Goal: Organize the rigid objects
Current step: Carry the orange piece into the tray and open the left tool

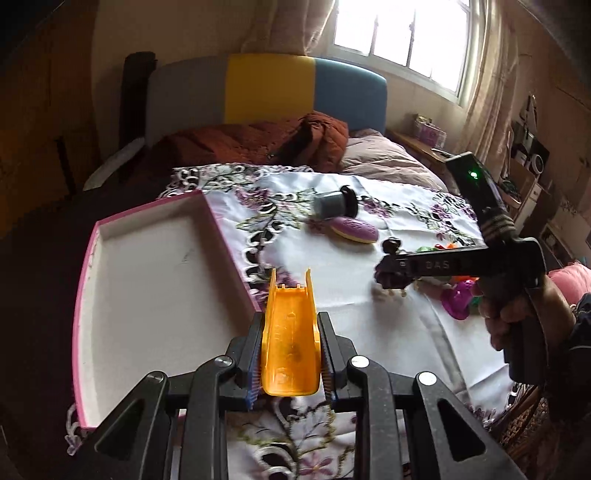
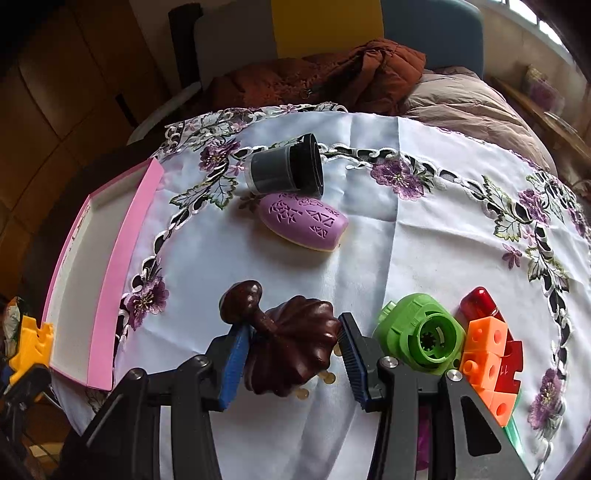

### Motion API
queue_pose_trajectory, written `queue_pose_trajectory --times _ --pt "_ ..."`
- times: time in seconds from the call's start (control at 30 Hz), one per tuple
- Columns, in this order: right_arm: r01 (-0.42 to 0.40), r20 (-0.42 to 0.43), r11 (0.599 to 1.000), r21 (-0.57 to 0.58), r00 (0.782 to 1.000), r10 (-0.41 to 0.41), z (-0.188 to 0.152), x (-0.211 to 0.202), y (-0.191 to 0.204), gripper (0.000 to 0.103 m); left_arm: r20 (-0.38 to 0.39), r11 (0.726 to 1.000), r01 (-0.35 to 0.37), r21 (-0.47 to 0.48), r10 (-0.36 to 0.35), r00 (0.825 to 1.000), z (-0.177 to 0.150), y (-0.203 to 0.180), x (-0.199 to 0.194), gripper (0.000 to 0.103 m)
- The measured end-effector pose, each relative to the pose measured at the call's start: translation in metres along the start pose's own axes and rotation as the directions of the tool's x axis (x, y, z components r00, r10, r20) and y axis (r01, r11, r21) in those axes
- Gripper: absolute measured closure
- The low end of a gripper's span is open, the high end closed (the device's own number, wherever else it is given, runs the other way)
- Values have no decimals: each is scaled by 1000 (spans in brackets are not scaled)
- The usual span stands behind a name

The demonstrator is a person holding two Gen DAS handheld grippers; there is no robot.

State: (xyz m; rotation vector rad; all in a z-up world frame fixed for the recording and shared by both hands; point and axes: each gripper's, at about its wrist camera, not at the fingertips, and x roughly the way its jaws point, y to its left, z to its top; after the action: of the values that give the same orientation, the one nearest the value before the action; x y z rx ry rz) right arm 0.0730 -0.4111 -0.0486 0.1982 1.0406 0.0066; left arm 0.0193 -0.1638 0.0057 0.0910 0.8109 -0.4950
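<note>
Pink box (image 1: 155, 280) empty (yellow piece (image 1: 290, 332) clamped in left gripper (image 1: 290, 363)).

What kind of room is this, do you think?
Most likely a bedroom: a bed with a padded headboard, a rumpled quilt beside the cloth-covered surface, and a curtained window.

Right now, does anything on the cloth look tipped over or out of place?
Yes. The black jar lies on its side against the purple oval case, so it could roll. The pink tray holds nothing yet.
</note>
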Motion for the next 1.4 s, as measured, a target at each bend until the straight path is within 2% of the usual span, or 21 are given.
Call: queue_pose_trajectory --times 0.23,0.4,0.5,0.73,0.8,0.97,1.0,1.07,1.13,1.17,1.27,1.33,1.4 --pt "33 14 999 -38 999 -32 -2 0 6 55 -53 987 30 -156 -39 998 1 64 -4 77" --pt "64 27 994 -88 998 -62 -3 0 14 55 -69 984 -36 -172 24 997 10 111 0 77" --pt "72 30 993 -98 997 -70 -4 0 16 55 -93 983 -74 -167 59 994 21 137 15 77" --pt "72 31 993 -97 997 -70 -4 0 17 55 -180 956 -113 -269 66 982 50 192 72 77" --pt "74 31 992 -98 997 -71 -4 0 17 55 -178 958 -153 -244 111 978 60 200 85 77" --pt "74 32 992 -102 997 -72 -4 0 17 55 -186 966 -172 -191 136 973 81 213 115 77" --pt "74 32 992 -102 997 -72 -4 0 17 55 -187 964 -207 -169 175 967 84 214 122 77" --pt "74 32 992 -103 997 -71 -4 1 17 55 -191 961 -223 -166 191 963 86 219 132 77" --pt "75 32 992 -103 997 -72 -4 1 17 55 -225 954 -245 -171 204 953 87 226 146 70" --pt "75 32 992 -103 997 -72 -4 1 17 55 -230 952 -250 -178 206 951 87 229 149 70" --pt "75 32 992 -105 997 -72 -3 1 17 55 -213 950 -251 -188 210 954 84 230 143 67" --pt "78 33 991 -110 997 -75 -3 2 18 55 -190 950 -262 -168 229 955 81 225 132 60" --pt "80 33 990 -112 996 -77 -3 2 19 55 -168 948 -279 -152 253 953 80 222 121 59"
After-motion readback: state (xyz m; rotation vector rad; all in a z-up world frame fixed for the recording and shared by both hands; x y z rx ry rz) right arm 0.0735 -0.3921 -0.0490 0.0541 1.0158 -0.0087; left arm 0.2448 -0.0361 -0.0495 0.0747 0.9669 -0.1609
